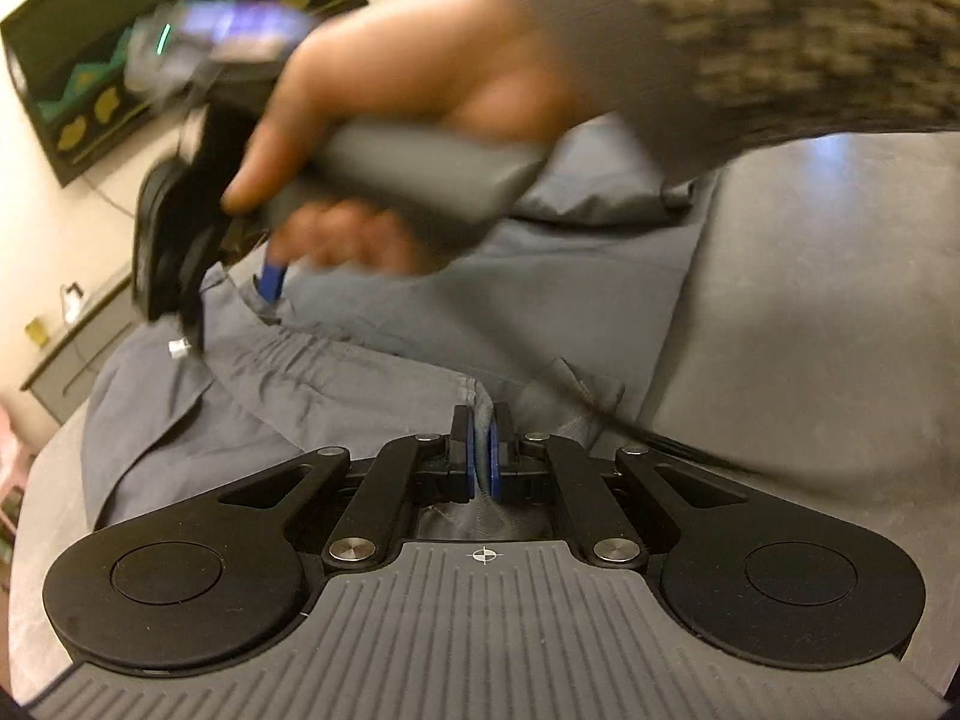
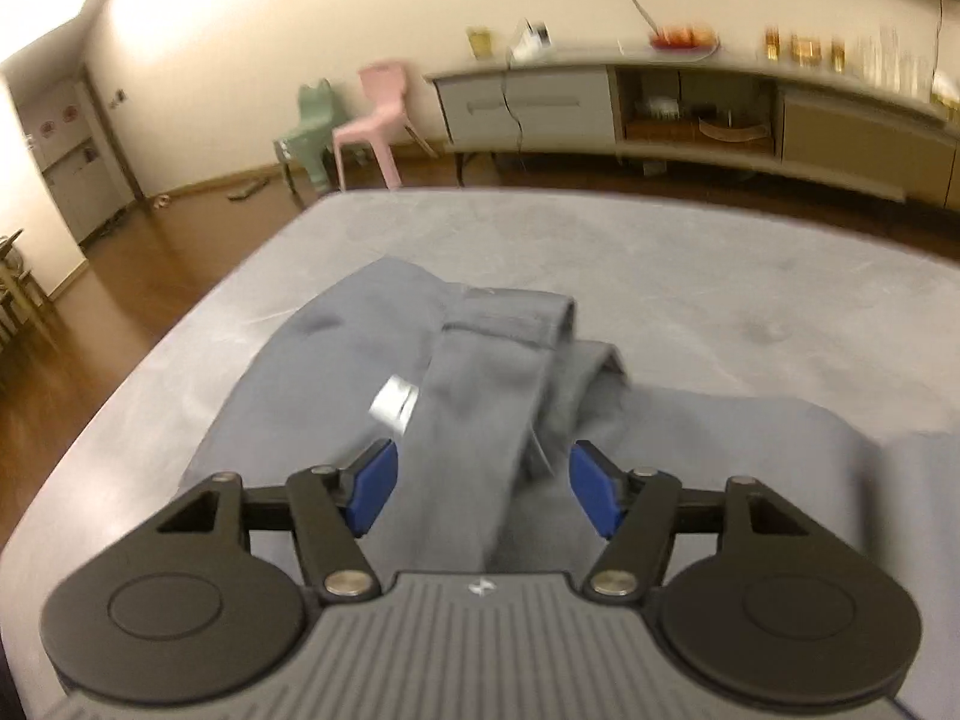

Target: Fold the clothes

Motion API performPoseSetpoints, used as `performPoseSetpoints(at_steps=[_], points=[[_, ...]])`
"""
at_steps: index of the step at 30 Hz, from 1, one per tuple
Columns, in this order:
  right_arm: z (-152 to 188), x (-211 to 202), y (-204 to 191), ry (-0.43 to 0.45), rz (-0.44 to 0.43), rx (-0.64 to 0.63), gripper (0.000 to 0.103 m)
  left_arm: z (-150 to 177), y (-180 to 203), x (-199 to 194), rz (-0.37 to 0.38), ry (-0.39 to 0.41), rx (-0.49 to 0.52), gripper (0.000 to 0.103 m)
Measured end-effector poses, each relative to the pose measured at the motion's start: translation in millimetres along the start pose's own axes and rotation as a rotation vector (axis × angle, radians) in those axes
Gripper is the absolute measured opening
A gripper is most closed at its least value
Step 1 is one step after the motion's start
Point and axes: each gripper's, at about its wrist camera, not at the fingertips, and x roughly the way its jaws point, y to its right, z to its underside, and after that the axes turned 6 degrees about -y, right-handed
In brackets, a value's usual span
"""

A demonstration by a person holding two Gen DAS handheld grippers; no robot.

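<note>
The jaws of our left gripper (image 1: 480,450) are pinched fully together on a ridge of grey-blue cloth, which shows as a thin fold squeezed between the two blue pads (image 1: 495,450). The jaws of our right gripper (image 2: 481,489) stand about half open with nothing pressed between them, though a band of the same cloth runs underneath the gap. The garment (image 2: 372,360) is a soft, grey-blue piece, possibly trousers, lying crumpled on a pale grey bed (image 2: 750,276); in the right wrist view it fills the middle of the picture, with a thick hemmed flap (image 2: 516,312) turned back at twelve o'clock and a small silvery tag (image 2: 393,399) at about eleven o'clock from the jaws. In the left wrist view the cloth spreads from nine o'clock round to one o'clock, with gathered creases near the left jaws, and a person's hand (image 1: 408,120) holding the right gripper crosses the picture at eleven o'clock, blurred. We judge the step in hand to be taking a second hold so the cloth can be lifted and folded. To do it well, we should keep the left pinch firm, settle the right jaws around a single edge rather than a bunched layer, and only then draw the two holds apart so the cloth lies taut and flat before folding it over.
</note>
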Motion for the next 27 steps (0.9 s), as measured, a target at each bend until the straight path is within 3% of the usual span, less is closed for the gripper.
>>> performPoseSetpoints(at_steps=[1, 2, 4, 7, 11, 13, 16, 19, 21, 24, 27], points=[[-7.2, 11.0, 2.6, -0.031, -0.014, 0.025, 0.049, 0.8, -2.5, 0.0, 0.007, 0.004, -0.007, 0.0], [-9.7, 15.9, 5.6, -0.053, -0.046, 0.046, 0.031, 1.3, -4.8, 0.0, 0.013, 0.006, -0.013, 0.0], [-6.6, 5.0, 6.4, -0.025, -0.038, 0.04, 0.003, 2.4, -8.3, -0.6, 0.03, 0.009, -0.026, 0.0], [7.6, -16.0, 22.8, 0.034, -0.008, 0.107, 0.002, 3.9, -9.5, -3.3, 0.072, 0.014, -0.05, 0.0], [23.0, -14.3, 36.3, 0.028, 0.044, 0.127, 0.002, 1.0, -14.9, -5.5, 0.111, 0.01, -0.08, 0.0], [24.3, -19.3, 39.8, 0.04, 0.036, 0.155, 0.002, -0.4, -26.0, -11.1, 0.128, 0.012, -0.126, 0.008], [35.9, -50.2, 43.2, 0.125, -0.034, 0.219, 0.002, 1.7, -59.6, -31.3, 0.176, 0.059, -0.265, 0.025], [52.9, -74.1, 40.8, 0.168, -0.024, 0.223, 0.002, 5.3, -106.2, -48.9, 0.274, 0.14, -0.456, 0.03], [65.3, -68.7, 45.1, 0.139, 0.044, 0.21, 0.002, 8.7, -131.4, -51.3, 0.325, 0.163, -0.558, 0.034], [77.8, -49.8, 60.9, 0.102, 0.076, 0.226, 0.003, 8.4, -151.6, -38.6, 0.279, 0.133, -0.628, 0.034], [74.0, -44.7, 65.0, 0.106, 0.071, 0.225, 0.004, 4.1, -169.9, -12.3, 0.115, 0.038, -0.673, 0.032]])
